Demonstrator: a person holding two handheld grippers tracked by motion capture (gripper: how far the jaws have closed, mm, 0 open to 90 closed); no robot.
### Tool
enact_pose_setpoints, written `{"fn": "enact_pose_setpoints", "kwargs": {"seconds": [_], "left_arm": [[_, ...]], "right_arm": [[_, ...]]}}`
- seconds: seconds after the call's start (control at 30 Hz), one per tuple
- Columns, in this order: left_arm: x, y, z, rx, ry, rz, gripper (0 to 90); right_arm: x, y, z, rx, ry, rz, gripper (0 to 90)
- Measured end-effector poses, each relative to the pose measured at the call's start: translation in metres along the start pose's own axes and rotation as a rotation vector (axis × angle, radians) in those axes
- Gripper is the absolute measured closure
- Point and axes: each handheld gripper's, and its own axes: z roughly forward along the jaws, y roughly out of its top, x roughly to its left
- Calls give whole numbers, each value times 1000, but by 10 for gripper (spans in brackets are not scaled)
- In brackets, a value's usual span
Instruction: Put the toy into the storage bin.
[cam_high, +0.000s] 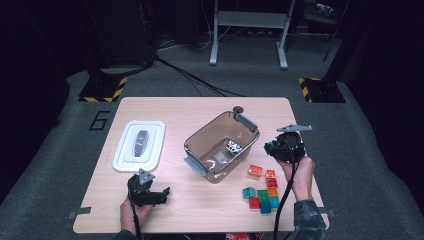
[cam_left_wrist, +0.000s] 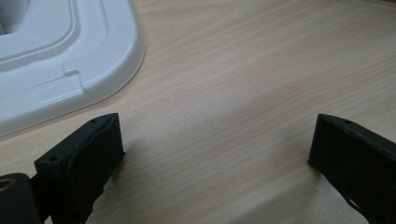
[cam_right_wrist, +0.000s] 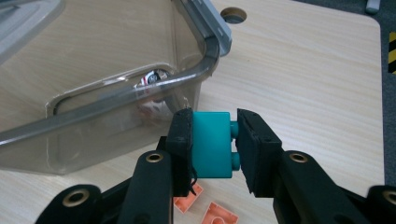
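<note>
Forearms entered at 6 o'clock of the high view, each hand carrying a gripper.

Item 1. Left gripper (cam_high: 148, 192), at 7 o'clock on the surface (cam_high: 200, 107): jaws stood wide apart over bare wood, nothing between them.

Item 2. White lid (cam_high: 138, 145), at 9 o'clock, lay flat; its dark centre grip was too small to make out. One rounded corner (cam_left_wrist: 70, 56) was cut off in the left gripper view.

Item 3. Clear tub (cam_high: 220, 145), centre, open-topped, grey latches at both ends. A black-and-white object (cam_high: 233, 146) lay inside; its kind could not be told.

Item 4. Right gripper (cam_high: 280, 146), at 3 o'clock, lifted just beside the tub's rim. Jaws were clamped on a teal block (cam_right_wrist: 212, 144), one on its flat side, the other against its studs. Judged light, rigid and smooth plastic; slippery, so the flat faces would give the surest hold.

Item 5. Loose blocks (cam_high: 262, 192), at 4 to 5 o'clock: orange, red, green, teal, clustered and touching. Orange pieces (cam_right_wrist: 205, 212) were partly hidden beneath the jaws.
</note>
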Motion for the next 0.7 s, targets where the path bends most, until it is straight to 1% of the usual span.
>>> {"fn": "enact_pose_setpoints", "kwargs": {"seconds": [0.03,0.07,0.17,0.23,0.3,0.33,0.37,0.4,0.43,0.53,0.67,0.7], "left_arm": [[0,0,0,0,0,0,27],[0,0,0,0,0,1,28],[0,0,0,0,0,1,27],[0,0,0,0,0,1,28],[0,0,0,1,0,1,27],[0,0,0,1,0,1,28],[0,0,0,1,0,1,28],[0,0,0,1,0,0,27],[0,0,0,0,-1,0,28],[0,0,0,1,0,0,28],[0,0,0,0,0,-1,27],[0,0,0,0,0,-1,28]], "right_arm": [[0,0,0,0,0,0,676],[0,4,-1,-6,0,-4,676],[1,9,-1,-12,-2,-11,676],[2,16,-1,-23,1,-23,676],[4,18,-1,-22,1,-16,676],[5,22,0,-27,4,-28,675],[5,22,0,-27,4,-28,675],[6,27,0,-32,5,-37,676],[8,29,0,-32,5,-33,676],[9,34,1,-37,7,-43,676],[15,45,4,-42,23,-57,676],[15,45,4,-42,23,-57,676]]}}
